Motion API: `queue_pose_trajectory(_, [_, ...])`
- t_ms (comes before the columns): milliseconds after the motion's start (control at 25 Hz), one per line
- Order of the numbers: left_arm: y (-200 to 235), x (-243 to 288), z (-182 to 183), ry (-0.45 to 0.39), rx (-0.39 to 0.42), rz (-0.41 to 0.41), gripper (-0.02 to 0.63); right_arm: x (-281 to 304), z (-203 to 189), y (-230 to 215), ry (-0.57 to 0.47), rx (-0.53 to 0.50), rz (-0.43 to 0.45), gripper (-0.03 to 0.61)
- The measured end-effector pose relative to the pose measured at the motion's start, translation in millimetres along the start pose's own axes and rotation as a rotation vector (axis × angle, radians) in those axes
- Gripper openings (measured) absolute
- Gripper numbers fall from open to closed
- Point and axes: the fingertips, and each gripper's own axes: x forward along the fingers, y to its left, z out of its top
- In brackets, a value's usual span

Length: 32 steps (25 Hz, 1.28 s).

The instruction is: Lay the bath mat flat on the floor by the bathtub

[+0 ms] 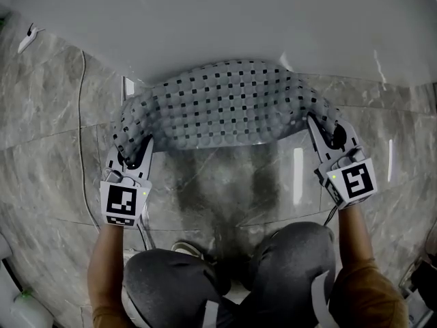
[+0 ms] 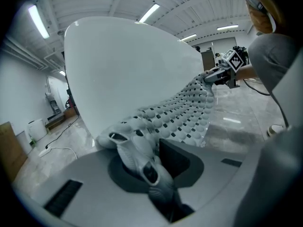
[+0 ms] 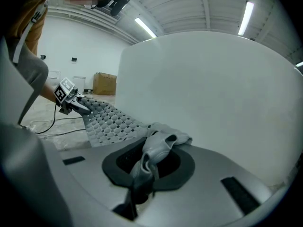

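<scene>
1. Holding the bath mat (image 1: pixel 229 104) up by its two short ends, stretched from the left gripper (image 1: pixel 134 159) across to the right gripper (image 1: pixel 322 134).
2. Hanging close against the white side of the bathtub (image 1: pixel 239 19), over the grey floor (image 1: pixel 48 128) right by the tub. Not lying flat now, and bowed up in the middle.
3. Shut tight on the left end, with a scrunched bit of mat squeezed between the left jaws.
4. Same on the right: closed down on a bunched bit of the right end, with nothing else in there.
5. Looks soft and bendy, like rubber. Droops, folds and crumples where pinched. Probably light too, going by two small pinches keeping it up.
6. Covered in round bumps and little square holes, so likely grippy and not slippery. Might stick to the shiny floor and bunch up if dragged.
7. Not likely to break, but might stretch or slide out of the jaws if pulled hard.
8. Best held at the ends, near the corners and well apart, to keep it spread wide and stop it folding over on itself.
9. To end up flat, would need to come down level, long edge along the foot of the tub.
</scene>
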Motion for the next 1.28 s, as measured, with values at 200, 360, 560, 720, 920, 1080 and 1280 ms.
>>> queue_pose_trajectory(200, [4,12,-3,-0.037,0.009,0.022,0.069,4,-4,-1,-0.022,-0.004,-0.024,0.046])
queue_pose_trajectory(360, [-4,11,-15,0.006,-0.075,0.0,0.069,-12,-19,9,0.02,0.033,0.023,0.048])
queue_pose_trajectory(560, [-32,20,-57,0.053,-0.183,-0.05,0.073,-17,-73,19,0.067,0.119,0.096,0.052])
queue_pose_trajectory(720, [-35,21,-78,0.074,-0.244,-0.076,0.076,-10,-91,22,0.13,0.157,0.123,0.055])
queue_pose_trajectory(920, [-45,14,-104,0.124,-0.319,-0.108,0.077,-17,-124,34,0.19,0.217,0.128,0.059])
queue_pose_trajectory(1080, [-57,7,-123,0.157,-0.346,-0.105,0.089,-27,-153,46,0.242,0.247,0.116,0.084])
queue_pose_trajectory(1280, [-75,8,-148,0.205,-0.442,-0.063,0.134,-32,-182,47,0.343,0.272,0.128,0.097])
